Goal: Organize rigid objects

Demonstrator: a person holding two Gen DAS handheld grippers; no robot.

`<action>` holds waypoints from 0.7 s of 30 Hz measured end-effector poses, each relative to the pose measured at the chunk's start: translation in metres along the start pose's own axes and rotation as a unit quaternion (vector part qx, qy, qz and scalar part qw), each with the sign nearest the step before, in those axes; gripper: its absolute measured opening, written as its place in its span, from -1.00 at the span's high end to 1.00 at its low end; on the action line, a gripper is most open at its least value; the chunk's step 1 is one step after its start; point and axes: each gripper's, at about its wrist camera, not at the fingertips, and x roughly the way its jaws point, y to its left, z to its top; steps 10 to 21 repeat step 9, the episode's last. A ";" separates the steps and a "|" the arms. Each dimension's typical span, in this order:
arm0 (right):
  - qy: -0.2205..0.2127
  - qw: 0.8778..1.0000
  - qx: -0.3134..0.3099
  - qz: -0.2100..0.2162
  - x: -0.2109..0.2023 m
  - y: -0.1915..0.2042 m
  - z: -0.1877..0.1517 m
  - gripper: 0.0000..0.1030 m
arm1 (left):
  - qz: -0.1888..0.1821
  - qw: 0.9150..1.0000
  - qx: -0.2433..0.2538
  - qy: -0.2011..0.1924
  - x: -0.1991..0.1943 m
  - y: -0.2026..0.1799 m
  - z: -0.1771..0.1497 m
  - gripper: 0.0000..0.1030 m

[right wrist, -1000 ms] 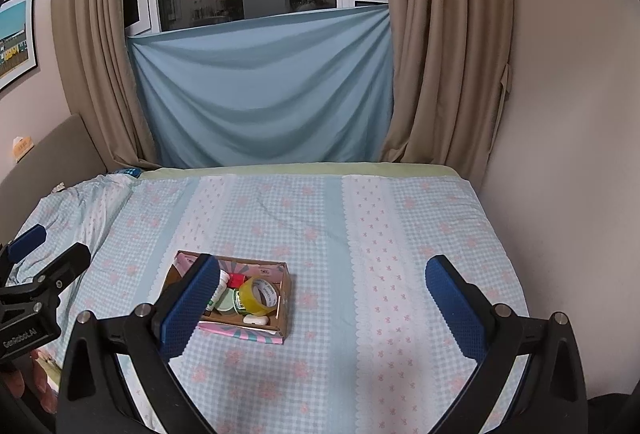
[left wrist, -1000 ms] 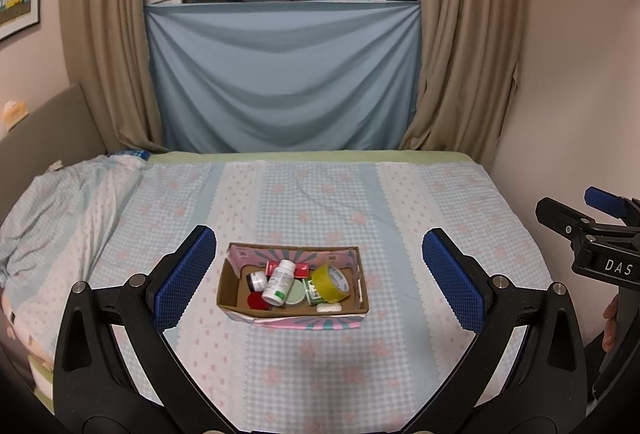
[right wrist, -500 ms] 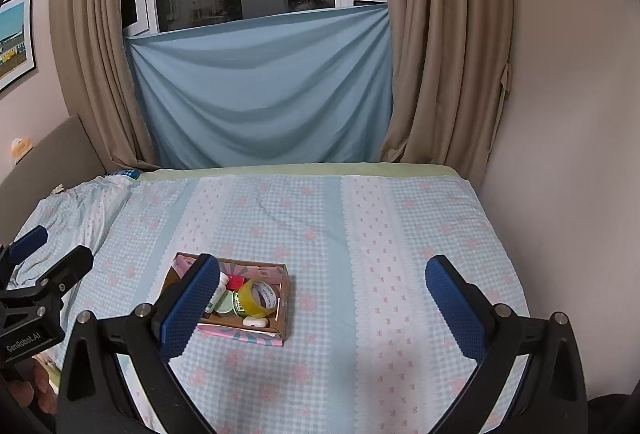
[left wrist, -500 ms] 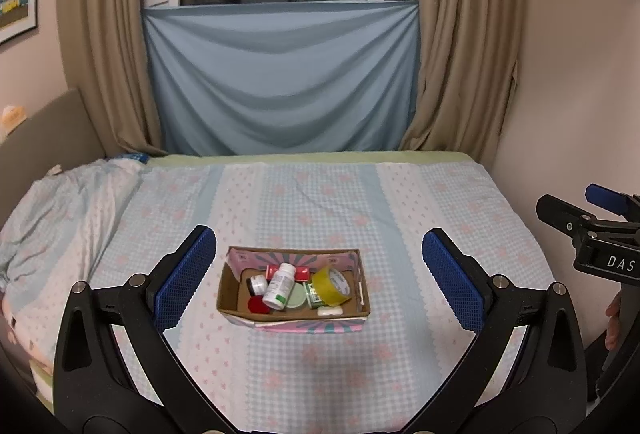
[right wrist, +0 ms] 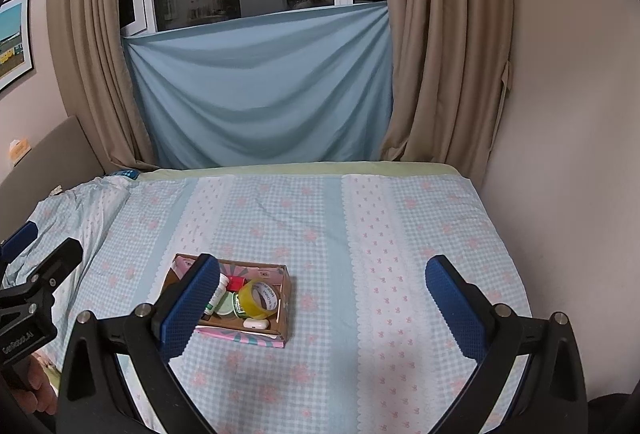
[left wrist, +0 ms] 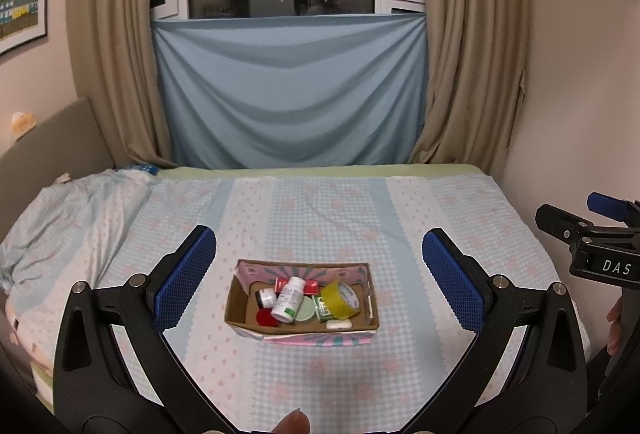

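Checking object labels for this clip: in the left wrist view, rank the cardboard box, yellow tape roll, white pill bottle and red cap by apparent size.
1. cardboard box
2. yellow tape roll and white pill bottle, too alike to rank
3. red cap

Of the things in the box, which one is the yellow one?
The tape roll, at the right end of the box. It is a translucent yellow ring; the white bottle, red cap and pale green lid beside it are not.
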 end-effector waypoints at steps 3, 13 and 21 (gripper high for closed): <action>0.003 1.000 0.004 0.001 0.003 0.000 0.002 -0.99 | -0.001 1.000 0.000 0.003 0.004 0.001 0.000 -0.99; 0.007 1.000 0.007 -0.001 0.011 -0.001 0.003 -0.99 | -0.003 1.000 -0.004 0.005 0.009 0.002 0.001 -0.99; 0.007 1.000 0.007 -0.001 0.011 -0.001 0.003 -0.99 | -0.003 1.000 -0.004 0.005 0.009 0.002 0.001 -0.99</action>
